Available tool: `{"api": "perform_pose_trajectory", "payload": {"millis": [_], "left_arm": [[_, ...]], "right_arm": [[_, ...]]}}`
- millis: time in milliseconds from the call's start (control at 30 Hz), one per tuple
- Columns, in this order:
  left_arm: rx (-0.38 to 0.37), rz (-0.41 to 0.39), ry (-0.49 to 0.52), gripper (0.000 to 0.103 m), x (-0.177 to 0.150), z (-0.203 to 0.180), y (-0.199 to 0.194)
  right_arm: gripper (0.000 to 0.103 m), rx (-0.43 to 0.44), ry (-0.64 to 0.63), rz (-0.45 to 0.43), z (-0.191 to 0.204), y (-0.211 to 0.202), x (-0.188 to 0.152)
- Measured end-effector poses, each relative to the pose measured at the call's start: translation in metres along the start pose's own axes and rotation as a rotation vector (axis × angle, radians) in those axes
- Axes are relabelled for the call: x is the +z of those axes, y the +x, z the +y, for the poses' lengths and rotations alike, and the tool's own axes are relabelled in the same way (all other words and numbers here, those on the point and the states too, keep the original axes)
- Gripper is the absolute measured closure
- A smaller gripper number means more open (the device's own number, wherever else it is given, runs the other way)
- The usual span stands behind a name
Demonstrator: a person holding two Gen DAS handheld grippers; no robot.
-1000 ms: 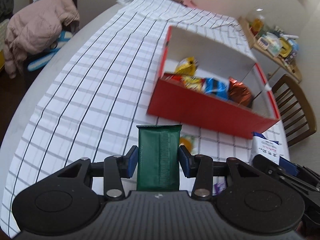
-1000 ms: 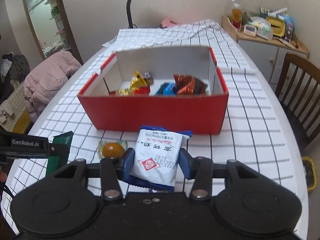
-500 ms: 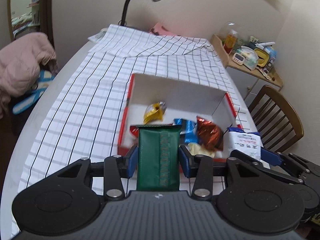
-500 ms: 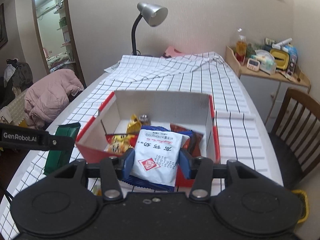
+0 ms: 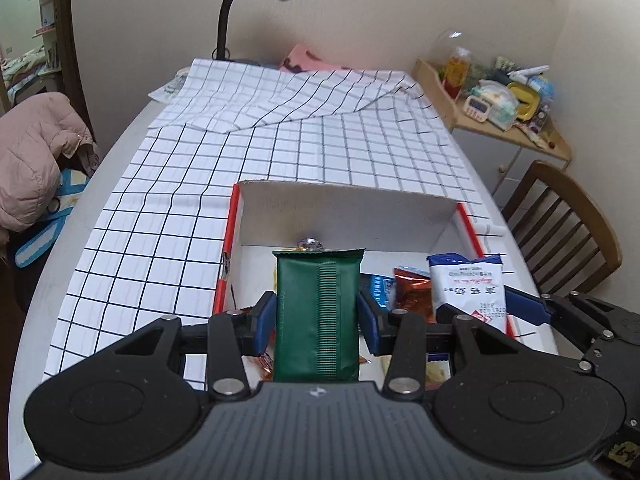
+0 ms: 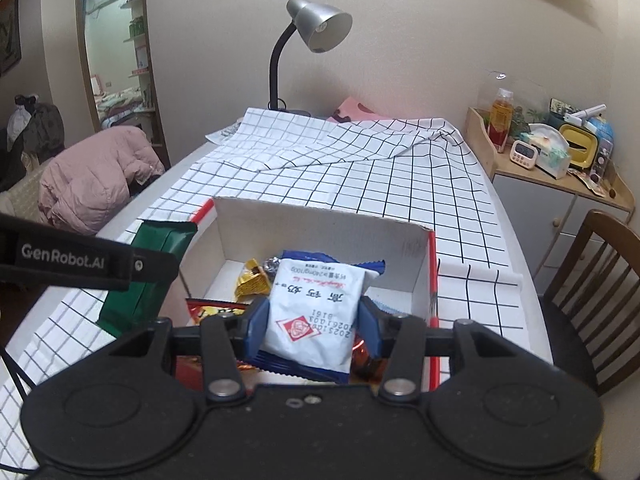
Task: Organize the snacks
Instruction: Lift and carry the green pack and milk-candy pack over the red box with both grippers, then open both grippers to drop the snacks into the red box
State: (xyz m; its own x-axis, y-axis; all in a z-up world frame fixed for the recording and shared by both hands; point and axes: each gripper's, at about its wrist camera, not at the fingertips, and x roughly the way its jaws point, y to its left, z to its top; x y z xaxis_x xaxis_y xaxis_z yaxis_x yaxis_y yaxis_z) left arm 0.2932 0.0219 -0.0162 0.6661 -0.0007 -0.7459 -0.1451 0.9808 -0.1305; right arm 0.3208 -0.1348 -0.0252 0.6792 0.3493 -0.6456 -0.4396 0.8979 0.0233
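Two grippers, each clamping one snack packet above the red box

Left wrist view: the left gripper (image 5: 317, 314) grasps one green packet (image 5: 318, 316) upright over the red box (image 5: 467, 227) on the table (image 5: 72, 236); it hides most loose snacks inside, one blue (image 5: 379, 286) and one red wrapper (image 5: 412, 292) peeking out. Right wrist view: the right gripper (image 6: 309, 322) pinches one white milk packet (image 6: 316, 312) over the box's right half; a yellow wrapper (image 6: 251, 282) shows, others are cut off

home: desk lamp (image 6: 320, 28), jacket (image 6: 96, 176), wooden chair (image 6: 592, 276).
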Motion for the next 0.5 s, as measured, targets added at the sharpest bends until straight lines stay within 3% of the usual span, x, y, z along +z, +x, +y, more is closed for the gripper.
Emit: {"api": "perform_pose_trajectory", "payload": {"millis": [500], "left_arm": [[0.038,0.114,-0.008,0.060,0.007,0.013,0.067]], "right_arm": [[0.056,0.027,-0.014,0.082,-0.007,0.058,0.004]]}}
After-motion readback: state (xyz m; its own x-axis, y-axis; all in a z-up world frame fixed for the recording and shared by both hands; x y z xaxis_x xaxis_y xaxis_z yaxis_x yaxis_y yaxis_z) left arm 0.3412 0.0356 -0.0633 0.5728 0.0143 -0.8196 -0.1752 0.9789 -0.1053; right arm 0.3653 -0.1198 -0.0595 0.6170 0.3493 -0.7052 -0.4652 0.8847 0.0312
